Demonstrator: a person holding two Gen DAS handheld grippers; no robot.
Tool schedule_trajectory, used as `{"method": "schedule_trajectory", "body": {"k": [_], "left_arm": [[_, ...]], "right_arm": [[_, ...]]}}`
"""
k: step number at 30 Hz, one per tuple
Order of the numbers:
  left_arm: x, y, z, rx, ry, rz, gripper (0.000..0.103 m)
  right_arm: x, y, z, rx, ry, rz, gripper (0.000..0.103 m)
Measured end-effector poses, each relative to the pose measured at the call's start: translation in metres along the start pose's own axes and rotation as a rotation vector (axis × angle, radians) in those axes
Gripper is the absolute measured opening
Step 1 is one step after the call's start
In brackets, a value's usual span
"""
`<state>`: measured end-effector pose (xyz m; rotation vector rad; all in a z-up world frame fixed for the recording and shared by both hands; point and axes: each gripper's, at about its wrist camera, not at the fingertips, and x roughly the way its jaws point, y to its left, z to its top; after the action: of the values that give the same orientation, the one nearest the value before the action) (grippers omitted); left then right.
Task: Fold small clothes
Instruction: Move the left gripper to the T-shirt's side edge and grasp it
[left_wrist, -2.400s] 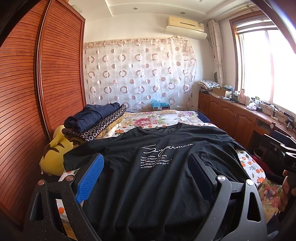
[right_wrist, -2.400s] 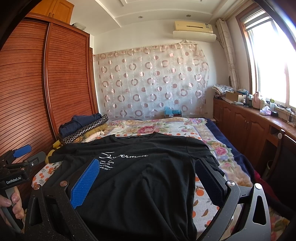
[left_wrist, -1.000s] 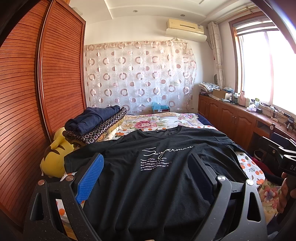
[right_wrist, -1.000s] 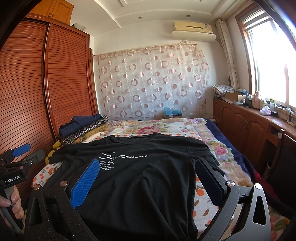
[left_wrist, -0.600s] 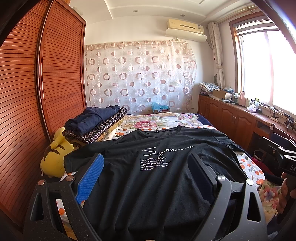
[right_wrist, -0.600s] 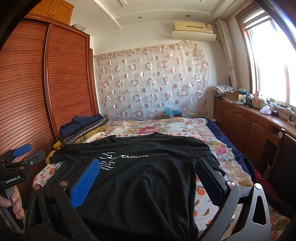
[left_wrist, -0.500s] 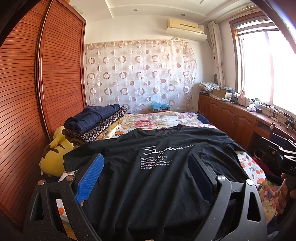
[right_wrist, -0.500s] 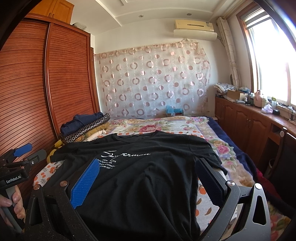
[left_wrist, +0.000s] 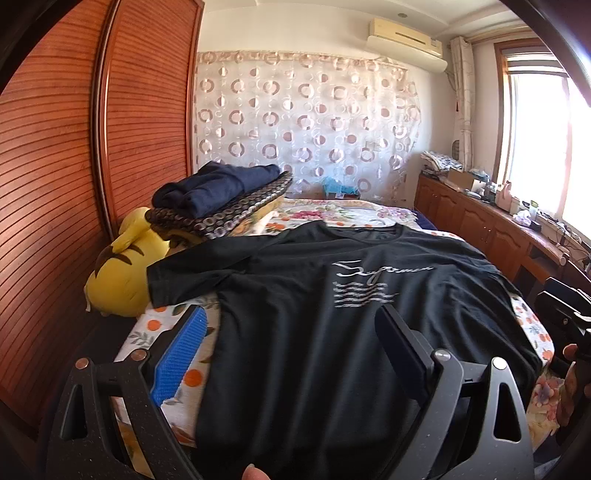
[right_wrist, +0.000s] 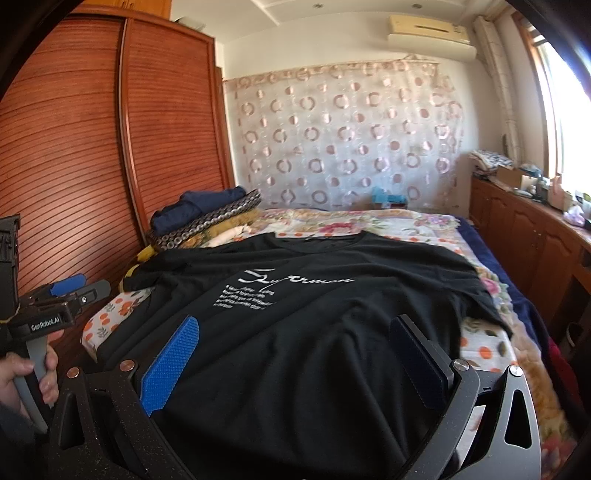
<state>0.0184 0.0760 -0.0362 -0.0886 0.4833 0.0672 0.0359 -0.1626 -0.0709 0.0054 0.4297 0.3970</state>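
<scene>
**Black T-shirt flat on bed, both jaws apart above its hem**

Nearest, left gripper (left_wrist: 291, 343): jaws spread wide, nothing between them, hovering over the lower left part of the black T-shirt (left_wrist: 354, 332). One blue pad over bare floral bedsheet (left_wrist: 166, 325) at 9 o'clock, the other over dark cloth. Right gripper (right_wrist: 295, 354): jaws likewise apart and empty, both pads over the shirt's lower front.

Shirt spread face up, white print (right_wrist: 280, 291) readable, collar at 12 o'clock, hem at 6. Left sleeve reaching out toward 10 o'clock, just beside a yellow plush toy (left_wrist: 118, 273). Right sleeve near the bed's edge at 3 o'clock.

Further off at 11 o'clock, a stack of folded clothes (left_wrist: 221, 199), apart from the shirt. Bare sheet beyond the collar toward the spotted curtain (right_wrist: 347, 140). Wooden wardrobe (right_wrist: 74, 166) close along 9 o'clock; cabinets (right_wrist: 524, 236) at 3 o'clock.
</scene>
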Motion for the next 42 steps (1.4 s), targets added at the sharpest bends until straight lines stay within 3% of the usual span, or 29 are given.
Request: {"method": "schedule_trajectory", "body": {"k": [14, 15, 24, 37, 42], "left_arm": [[0.026, 0.082, -0.004, -0.013, 0.049, 0.128, 0.099], [0.028, 0.086, -0.003, -0.013, 0.05, 0.124, 0.102], [0.055, 0.118, 0.011, 0.023, 0.083, 0.126, 0.102], [0.131, 0.177, 0.037, 0.003, 0.245, 0.126, 0.102], [0.157, 0.192, 0.044, -0.03, 0.301, 0.096, 0.092]], "right_arm": [[0.046, -0.022, 0.019, -0.065, 0.025, 0.112, 0.103], [0.049, -0.021, 0.019, -0.072, 0.029, 0.126, 0.103], [0.076, -0.02, 0.033, -0.136, 0.035, 0.183, 0.103], [0.103, -0.016, 0.043, -0.184, 0.104, 0.245, 0.103], [0.112, -0.01, 0.05, -0.204, 0.138, 0.254, 0.103]]}}
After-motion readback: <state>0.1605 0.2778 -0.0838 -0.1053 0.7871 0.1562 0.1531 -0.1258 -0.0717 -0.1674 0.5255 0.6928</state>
